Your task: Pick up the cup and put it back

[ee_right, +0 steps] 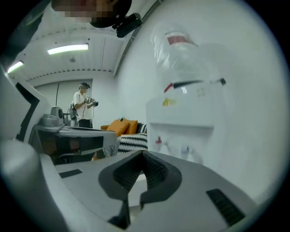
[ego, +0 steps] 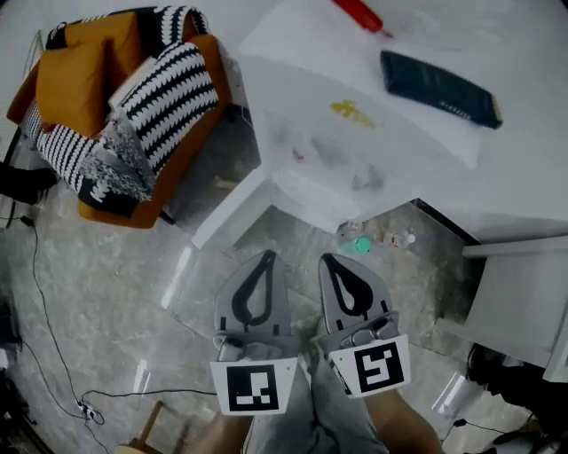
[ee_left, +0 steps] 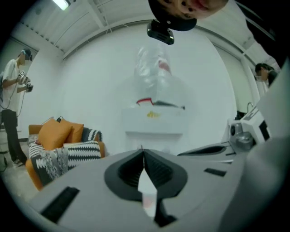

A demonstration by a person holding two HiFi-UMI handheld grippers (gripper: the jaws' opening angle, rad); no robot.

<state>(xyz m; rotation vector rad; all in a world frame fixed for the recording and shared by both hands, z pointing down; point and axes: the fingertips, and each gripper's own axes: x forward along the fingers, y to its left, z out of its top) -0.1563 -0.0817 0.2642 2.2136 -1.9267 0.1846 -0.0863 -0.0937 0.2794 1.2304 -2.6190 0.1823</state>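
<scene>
Head view is looking steeply down at both claws sitting side by side at 6 o'clock. The left gripper and the right gripper are each pinching fully closed, tips meeting, and neither is holding anything. Their own cameras are showing the same thing: left gripper and right gripper, ribbed pads together and nothing between them.

Both are pointing toward 12 o'clock at a white water dispenser. A dark box and a red thing are lying on top of it. As for the cup, I'm guessing it's among the small items sitting at the dispenser's foot, just past the right gripper's tips at 12 o'clock, well clear of both claws. They're too small to tell apart, honestly.

An orange sofa with striped cushions is sitting at 10 o'clock. A person is standing far back at 9 o'clock in the right gripper view.
</scene>
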